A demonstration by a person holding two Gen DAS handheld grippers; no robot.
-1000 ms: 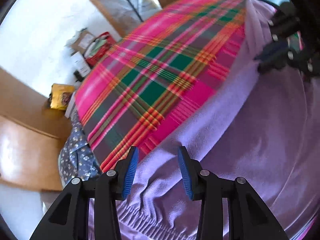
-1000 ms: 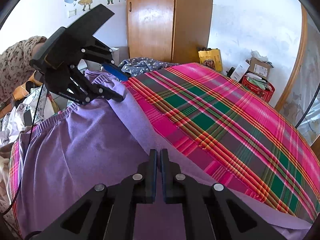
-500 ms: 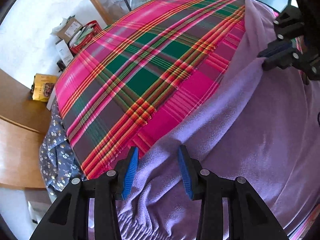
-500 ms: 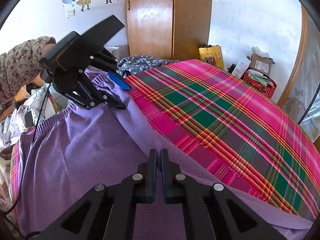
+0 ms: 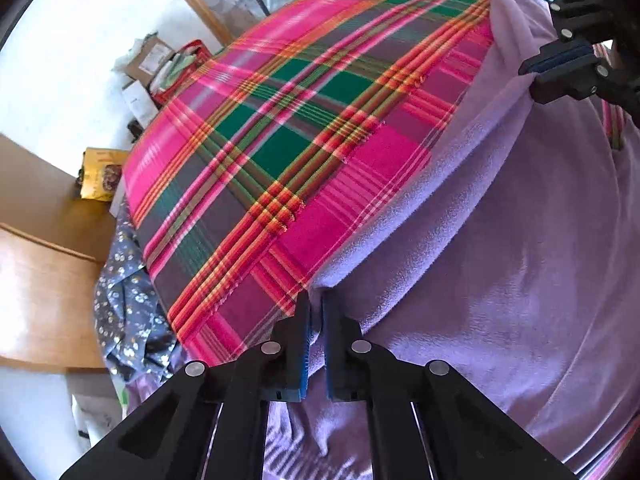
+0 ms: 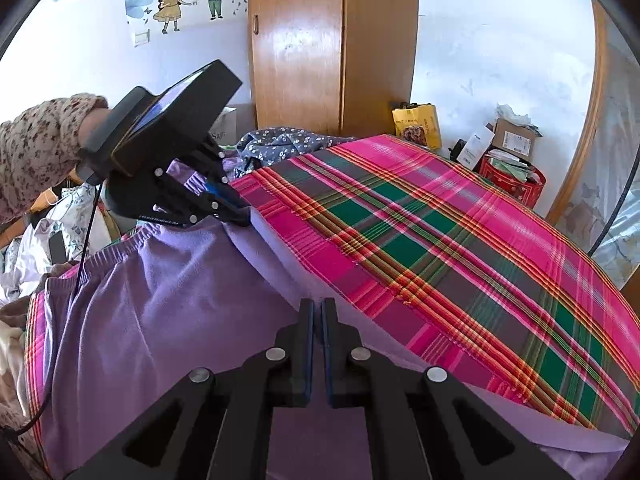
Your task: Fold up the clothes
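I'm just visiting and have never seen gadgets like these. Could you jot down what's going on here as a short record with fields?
Setting: bed with a pink plaid blanket
Garment: purple garment, spread on the blanket, elastic waistband toward the person's side
Left gripper: jaws closed on the garment's folded edge
Right gripper: jaws closed on the same edge, further along
Person: floral sleeve visible behind the left gripper
Background: wooden wardrobe, floral clothing, yellow bag

Plaid bedspread [image 6: 460,248], wooden wardrobe [image 6: 332,44]
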